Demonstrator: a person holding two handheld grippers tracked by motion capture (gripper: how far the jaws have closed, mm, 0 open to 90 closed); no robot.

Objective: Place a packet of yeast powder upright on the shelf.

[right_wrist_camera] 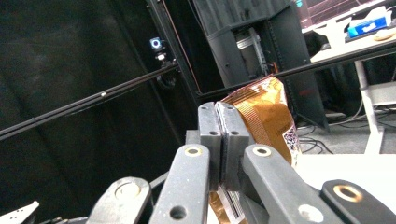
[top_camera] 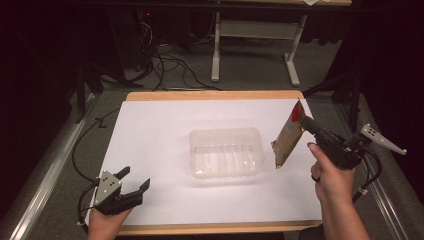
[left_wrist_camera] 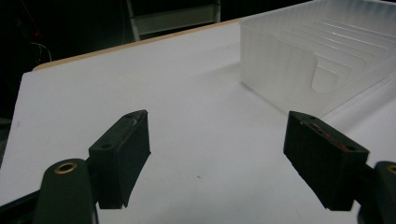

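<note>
The right tool [top_camera: 301, 121] is clamped on the top of a brown snack packet [top_camera: 287, 141] held up just right of the clear plastic tray [top_camera: 226, 152] — pickup done, placing left — while the left tool [top_camera: 134, 180] rests open on the counter [top_camera: 160, 135].

1. No words, brands or numbers are showing clearly enough to read.
2. The pouch [right_wrist_camera: 264, 114] is carrying a small speckled code patch and striped print near its edge, both too blurred to read.
</note>
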